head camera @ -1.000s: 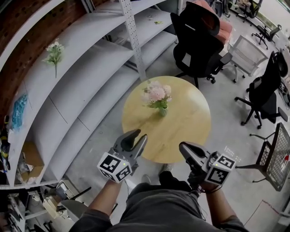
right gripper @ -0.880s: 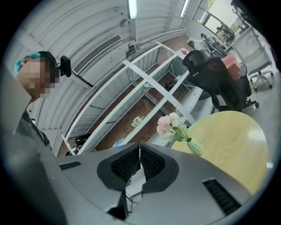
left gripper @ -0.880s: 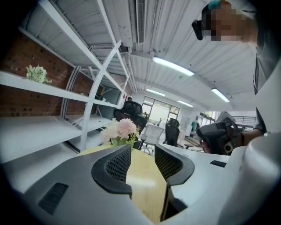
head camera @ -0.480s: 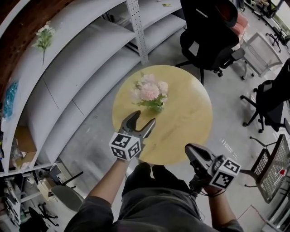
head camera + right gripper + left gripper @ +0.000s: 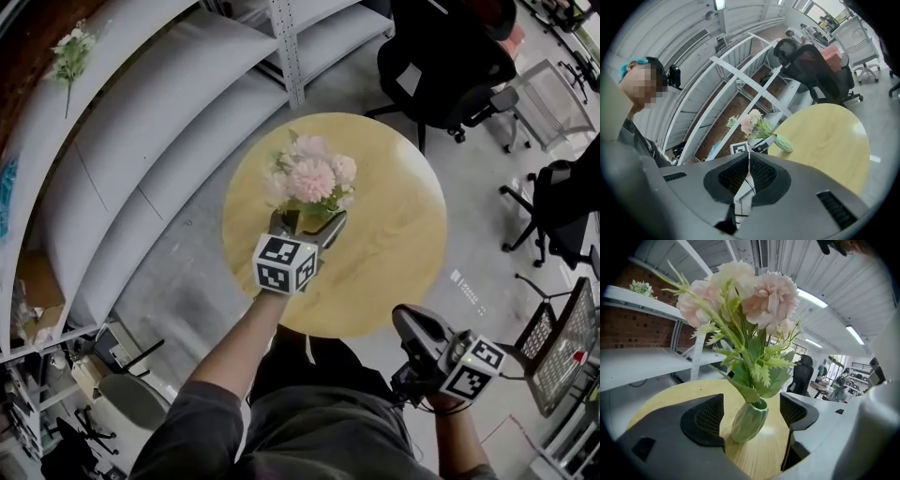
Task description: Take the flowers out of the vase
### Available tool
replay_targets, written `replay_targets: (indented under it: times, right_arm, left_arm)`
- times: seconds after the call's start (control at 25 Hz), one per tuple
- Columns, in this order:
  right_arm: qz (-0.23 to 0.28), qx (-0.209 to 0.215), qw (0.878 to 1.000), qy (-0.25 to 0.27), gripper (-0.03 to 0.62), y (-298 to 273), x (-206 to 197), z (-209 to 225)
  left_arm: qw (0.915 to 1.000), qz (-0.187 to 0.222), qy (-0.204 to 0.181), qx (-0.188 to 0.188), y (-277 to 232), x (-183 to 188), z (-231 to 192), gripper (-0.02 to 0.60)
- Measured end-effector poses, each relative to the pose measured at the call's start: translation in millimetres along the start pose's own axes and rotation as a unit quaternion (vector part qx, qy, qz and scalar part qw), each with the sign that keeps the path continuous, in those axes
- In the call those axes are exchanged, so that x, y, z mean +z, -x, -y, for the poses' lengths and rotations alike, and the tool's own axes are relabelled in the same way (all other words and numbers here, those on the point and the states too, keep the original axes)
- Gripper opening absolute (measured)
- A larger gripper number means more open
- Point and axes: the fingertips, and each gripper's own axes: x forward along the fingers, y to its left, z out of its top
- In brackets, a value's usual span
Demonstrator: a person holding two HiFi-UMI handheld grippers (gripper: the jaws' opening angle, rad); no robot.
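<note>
Pink flowers (image 5: 314, 180) with green leaves stand in a small ribbed green vase (image 5: 750, 420) on the round wooden table (image 5: 394, 244). My left gripper (image 5: 307, 223) reaches over the table's near side. Its jaws are opening and straddle the vase, one pad (image 5: 704, 419) on each side with a gap to the vase wall. In the head view the blooms and the gripper hide most of the vase. My right gripper (image 5: 412, 323) hangs off the table's near edge, shut and empty. In its own view the right gripper (image 5: 749, 173) looks toward the flowers (image 5: 751, 123) and the vase (image 5: 783, 143).
Long grey shelves (image 5: 141, 141) run along the left, with a loose flower sprig (image 5: 70, 52) on the top one. Black office chairs (image 5: 441, 56) stand behind the table, another chair (image 5: 562, 206) to the right. A wire basket (image 5: 562, 347) sits at the lower right.
My left gripper went forward and down over the table to the vase, and its jaws spread wide around it. My right gripper sank a little toward the lower right, still shut.
</note>
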Motion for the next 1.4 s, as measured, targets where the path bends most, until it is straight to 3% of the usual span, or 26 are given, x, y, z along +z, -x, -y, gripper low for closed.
replay_targets:
  times: [0.28, 0.48, 0.68, 1.0, 1.4]
  right_arm:
    - [-0.001, -0.01, 1.0, -0.005, 0.017, 0, -2, 6]
    - [-0.001, -0.01, 1.0, -0.006, 0.017, -1, -1, 8]
    - [0.001, -0.011, 1.0, -0.008, 0.017, -4, 2, 9]
    - [0.005, -0.007, 1.0, -0.005, 0.017, -6, 6, 6]
    - [0.02, 0.011, 1.0, -0.004, 0.017, -12, 15, 0]
  left_arm:
    - [0.9998, 0.002, -0.019, 0.007, -13, 6, 1, 0.362]
    - [0.9991, 0.003, -0.041, 0.001, -18, 13, 8, 0.234]
    - [0.9987, -0.002, -0.051, 0.0, -16, 13, 7, 0.158]
    - [0.9984, -0.002, -0.057, 0.002, -13, 16, 7, 0.109]
    - [0.9976, 0.009, -0.069, -0.003, 1, 44, 12, 0.094]
